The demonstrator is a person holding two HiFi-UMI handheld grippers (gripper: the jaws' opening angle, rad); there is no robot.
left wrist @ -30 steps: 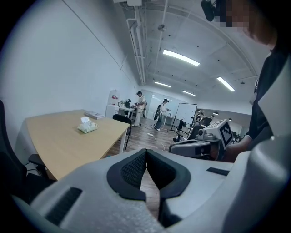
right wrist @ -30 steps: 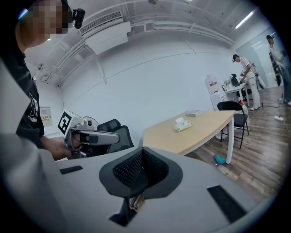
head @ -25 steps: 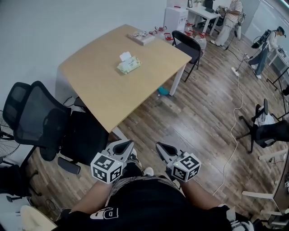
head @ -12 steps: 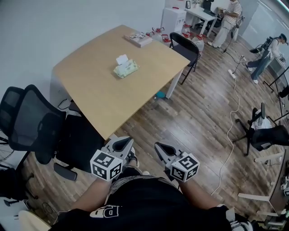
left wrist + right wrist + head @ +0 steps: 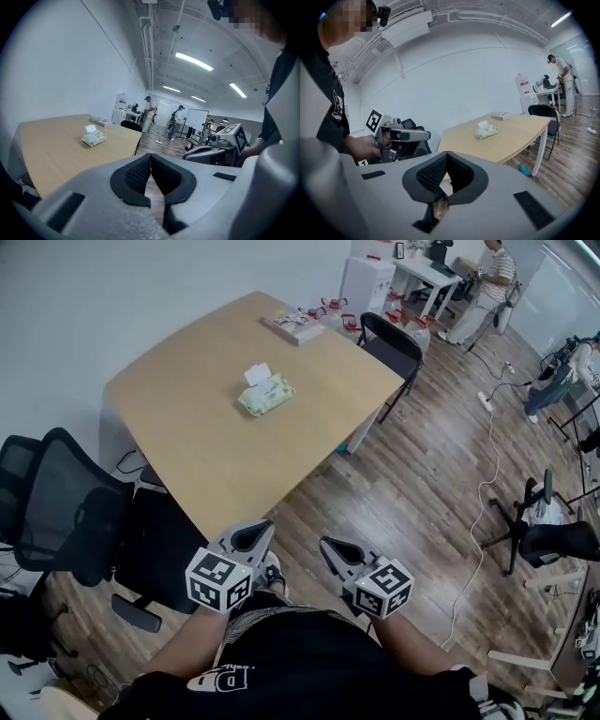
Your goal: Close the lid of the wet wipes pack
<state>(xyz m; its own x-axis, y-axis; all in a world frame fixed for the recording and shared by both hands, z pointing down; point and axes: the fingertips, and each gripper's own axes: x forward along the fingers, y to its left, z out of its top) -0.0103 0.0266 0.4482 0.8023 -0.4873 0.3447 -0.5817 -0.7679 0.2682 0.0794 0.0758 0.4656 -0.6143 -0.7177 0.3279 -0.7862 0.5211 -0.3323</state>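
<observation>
Left gripper (image 5: pixel 251 535) and right gripper (image 5: pixel 334 549): jaws together, empty, at our waist. Wet wipes pack (image 5: pixel 266 395) lies mid-table (image 5: pixel 187 432), well apart, lid (image 5: pixel 256 374) raised. We should approach first, then press the lid flat from above

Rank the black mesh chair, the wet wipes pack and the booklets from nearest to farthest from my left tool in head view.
1. Black mesh chair, left of the left tool.
2. Wet wipes pack, middle of the table.
3. Booklets, at its far edge.

- I cannot read the wet wipes pack (image 5: pixel 266 395) label: too small.
- Office chair (image 5: pixel 56 512) beside me: cut off by the left edge.
</observation>
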